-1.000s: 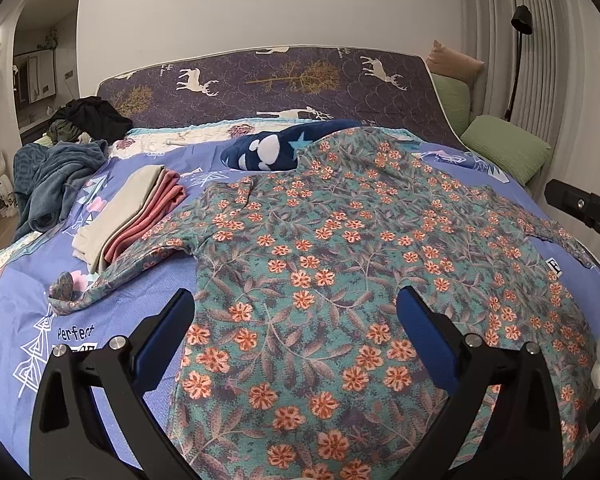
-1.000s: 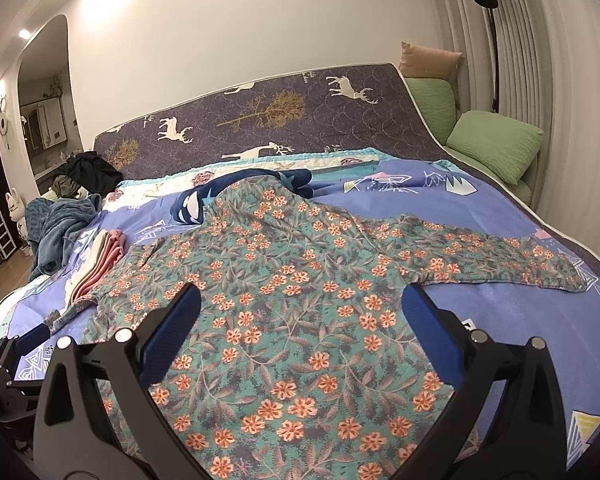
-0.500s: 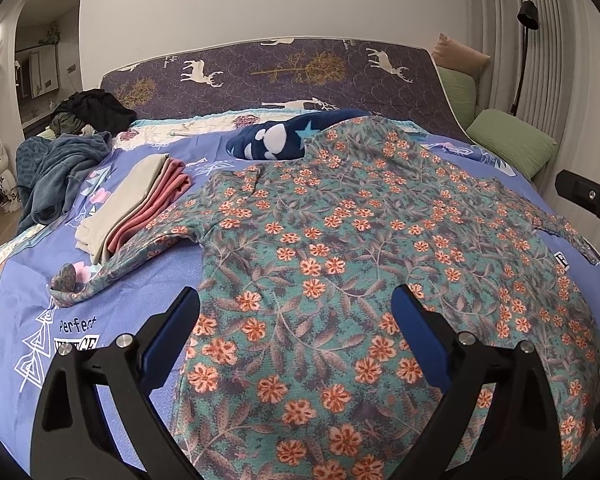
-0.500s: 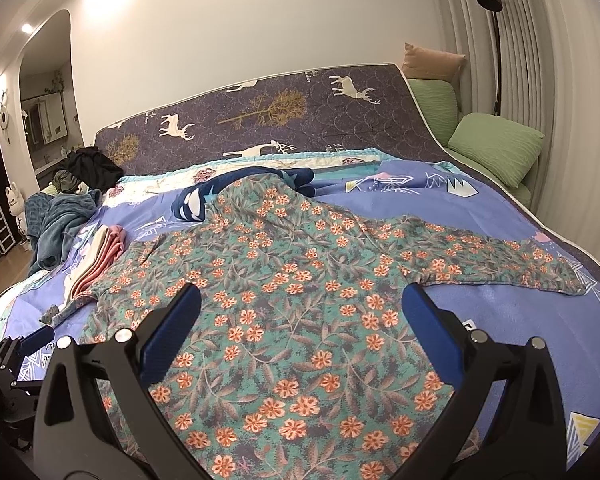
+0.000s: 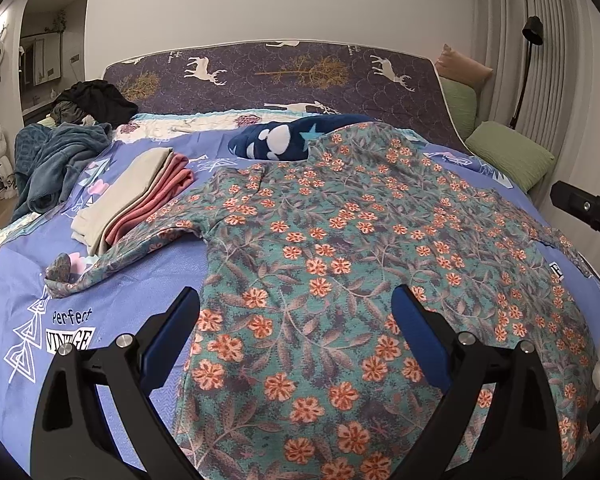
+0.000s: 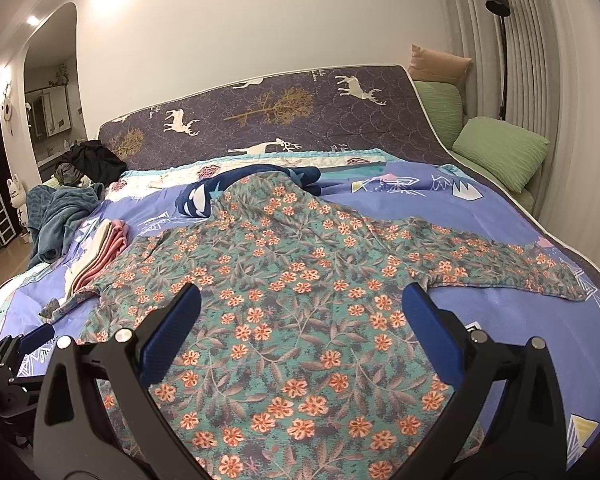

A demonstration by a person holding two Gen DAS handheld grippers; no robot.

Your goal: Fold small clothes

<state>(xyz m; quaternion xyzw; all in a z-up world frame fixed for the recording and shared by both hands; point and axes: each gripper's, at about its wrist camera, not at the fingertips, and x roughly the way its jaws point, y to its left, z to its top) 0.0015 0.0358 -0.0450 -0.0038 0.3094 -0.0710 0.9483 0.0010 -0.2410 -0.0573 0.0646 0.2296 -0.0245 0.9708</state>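
Floral top (image 5: 340,248): spread flat on the bed (image 5: 148,280), sleeves out left and right.
Left gripper (image 5: 296,320): jaws spread, empty, eased nearer the hem.
Right gripper (image 6: 300,316): jaws spread, barely moved.
Meaning: folding not yet begun.

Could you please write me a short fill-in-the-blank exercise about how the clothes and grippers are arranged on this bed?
1. The floral shirt lies spread ____ on the bed.
2. Both the left gripper and the right gripper are ____, holding nothing.
3. The folded stack shows beige and ____ layers.
4. The shirt's collar end rests on a ____ blue plush.

Missing words: flat; open; pink; dark
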